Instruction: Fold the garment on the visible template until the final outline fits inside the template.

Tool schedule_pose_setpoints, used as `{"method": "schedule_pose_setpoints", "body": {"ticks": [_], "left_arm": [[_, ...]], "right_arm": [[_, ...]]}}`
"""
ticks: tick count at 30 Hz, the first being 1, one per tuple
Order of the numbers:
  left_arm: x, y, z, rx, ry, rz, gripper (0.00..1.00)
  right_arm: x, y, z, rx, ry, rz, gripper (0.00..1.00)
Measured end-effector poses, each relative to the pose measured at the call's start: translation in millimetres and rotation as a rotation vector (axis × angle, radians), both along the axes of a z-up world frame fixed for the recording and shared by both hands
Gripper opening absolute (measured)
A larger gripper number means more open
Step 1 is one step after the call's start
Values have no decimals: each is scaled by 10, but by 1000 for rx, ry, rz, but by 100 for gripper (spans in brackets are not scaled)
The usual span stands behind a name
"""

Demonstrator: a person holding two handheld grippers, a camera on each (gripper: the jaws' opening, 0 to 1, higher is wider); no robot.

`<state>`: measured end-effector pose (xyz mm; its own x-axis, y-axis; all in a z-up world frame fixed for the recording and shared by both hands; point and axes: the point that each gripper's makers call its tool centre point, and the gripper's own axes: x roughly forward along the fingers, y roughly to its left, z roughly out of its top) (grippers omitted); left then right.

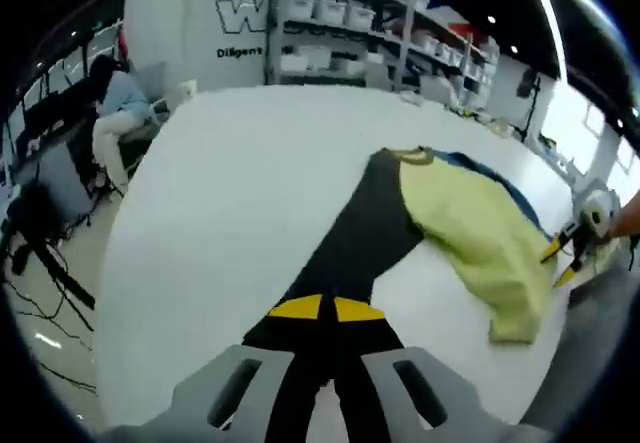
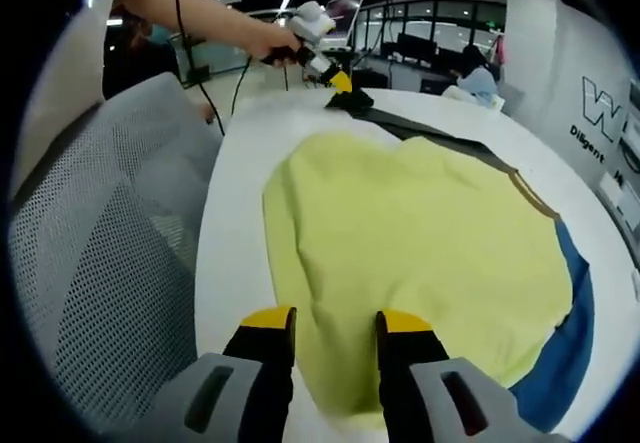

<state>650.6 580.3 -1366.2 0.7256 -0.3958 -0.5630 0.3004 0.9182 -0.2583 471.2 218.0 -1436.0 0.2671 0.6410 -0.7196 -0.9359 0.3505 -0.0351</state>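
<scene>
On the white bench [image 1: 230, 203] lies the garment [image 1: 470, 233], a pale yellow top with a dark sleeve [image 1: 350, 253] stretched out toward the left claw [image 1: 326, 309] and a blue part showing along its far edge. Seen from the left gripper view, the left claw's yellow-tipped jaws sit close together on the end of that dark sleeve, clamped on the cloth. At the right edge of the same view, the right claw [image 1: 563, 255] rests by the yellow hem, held in a person's hand [image 1: 622, 218].

From the right gripper view, the yellow body of the garment [image 2: 420, 253] spreads wide across the bench [image 2: 235, 223], with the blue part [image 2: 565, 353] curving along its right side and a brown neckline band at the upper right. The right claw [image 2: 333, 320] has its jaws apart, the tips lying over the near yellow edge; whether they touch the cloth cannot be told. Farther off, the left claw [image 2: 338, 81] pinches the dark sleeve end, gripped by a hand [image 2: 268, 39] with a bare forearm. A grey mesh chair back [image 2: 100, 263] stands just beside the bench on the left. Shelves with white bins [image 1: 340, 23] line the far wall, and a seated person [image 1: 118, 113] is near the bench's far corner.
</scene>
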Motion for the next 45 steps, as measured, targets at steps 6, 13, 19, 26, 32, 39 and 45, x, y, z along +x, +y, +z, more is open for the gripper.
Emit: {"method": "schedule_pose_setpoints", "body": {"ticks": [6, 13, 19, 26, 32, 39, 45], "left_arm": [[166, 576, 191, -82, -28, 214, 4], [247, 1032, 73, -84, 20, 363, 4], [215, 1176, -113, -43, 74, 392, 4], [91, 1170, -364, 24, 130, 361, 4], [12, 1296, -406, 108, 137, 381, 6], [-69, 1304, -248, 171, 88, 382, 15], [-124, 1036, -82, 164, 16, 339, 17]], "right_arm": [[-35, -5, -33, -7, 10, 4, 26], [-58, -31, -62, -15, 21, 3, 25], [-64, -43, -71, -19, 29, -3, 25], [-62, -46, -85, -19, 37, -10, 26], [-46, -130, 20, -6, 22, -41, 27], [24, -485, 141, -22, -33, -135, 26], [58, -1050, 100, -68, -39, -263, 24]]}}
